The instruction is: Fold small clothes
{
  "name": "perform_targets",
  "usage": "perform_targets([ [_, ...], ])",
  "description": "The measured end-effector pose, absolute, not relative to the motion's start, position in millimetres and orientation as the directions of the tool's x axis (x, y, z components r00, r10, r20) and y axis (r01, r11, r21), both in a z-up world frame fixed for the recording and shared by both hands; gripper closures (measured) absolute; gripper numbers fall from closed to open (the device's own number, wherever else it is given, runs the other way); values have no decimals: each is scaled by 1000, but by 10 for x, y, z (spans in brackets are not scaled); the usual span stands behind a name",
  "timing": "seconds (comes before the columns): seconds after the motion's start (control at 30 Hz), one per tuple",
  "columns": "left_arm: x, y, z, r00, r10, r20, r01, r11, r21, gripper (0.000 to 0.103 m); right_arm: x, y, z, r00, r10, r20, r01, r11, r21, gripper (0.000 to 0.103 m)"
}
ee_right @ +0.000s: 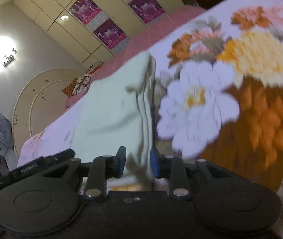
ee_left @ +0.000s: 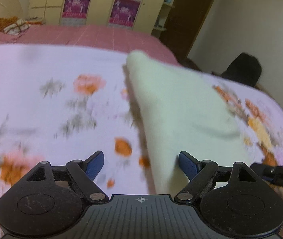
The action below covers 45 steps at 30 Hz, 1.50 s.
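Note:
A pale cream garment [ee_left: 177,107] lies folded in layers on the floral bedsheet [ee_left: 41,99], partly lifted at its near edge. My left gripper [ee_left: 141,164] is open and empty, just left of and above the garment's near corner. In the right wrist view my right gripper [ee_right: 138,163] has its blue pads close together on the garment's [ee_right: 113,107] layered edge. The right gripper's body [ee_left: 276,174] shows at the lower right of the left wrist view. Both views are motion-blurred.
The floral sheet [ee_right: 231,79] covers the near part of a bed with a pink cover [ee_left: 93,33] behind. A bundle of orange patterned cloth [ee_left: 16,24] lies at the far left. Wardrobes [ee_left: 101,2] stand behind, a dark chair [ee_left: 243,67] at right.

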State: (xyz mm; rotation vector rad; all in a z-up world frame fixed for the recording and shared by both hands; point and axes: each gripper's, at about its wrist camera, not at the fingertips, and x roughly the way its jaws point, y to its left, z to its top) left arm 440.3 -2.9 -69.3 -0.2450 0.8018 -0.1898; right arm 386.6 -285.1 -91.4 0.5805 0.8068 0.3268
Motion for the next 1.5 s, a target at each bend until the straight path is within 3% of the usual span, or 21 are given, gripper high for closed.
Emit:
perform_targets([
  [0.17,4384,-55,-658,681,-239,-692,75,963,-258,20,3897,-2745,-900,652,484,-583,-75,807,586,81],
  [0.23,4377,-67,-660,677,-233,-698,76,966,-249,20,3897,-2703,-864,651,474,-593,-100,828,552,93],
  [0.33,4323,-47,-642,673,-232,-702,84,967,-240,20,3828,-2623,-791,654,443,-614,-123,862,491,94],
  [0.7,4198,22,-580,681,-211,-701,125,977,-172,20,3750,-2639,-951,638,416,-648,-83,874,480,94],
  [0.83,4354,156,-373,753,-207,-624,89,973,-215,20,3706,-2642,-717,688,378,-619,-114,899,422,76],
  [0.93,4667,152,-297,767,-201,-609,69,970,-233,20,3911,-2651,-551,733,370,-570,-128,899,419,75],
  [1.03,4962,139,-328,750,-212,-626,41,960,-276,20,4240,-2569,-488,757,353,-550,-123,903,411,75],
  [1.13,5134,84,-409,729,-225,-646,27,953,-302,20,4518,-2463,-494,766,342,-544,-134,913,386,81],
  [1.3,5272,-92,-618,665,-236,-708,39,958,-283,20,4709,-2247,-721,719,262,-644,-163,964,210,91],
  [1.5,5235,-264,-426,694,-188,-695,111,982,-155,20,4697,-2385,-764,698,254,-669,-131,964,230,84],
])
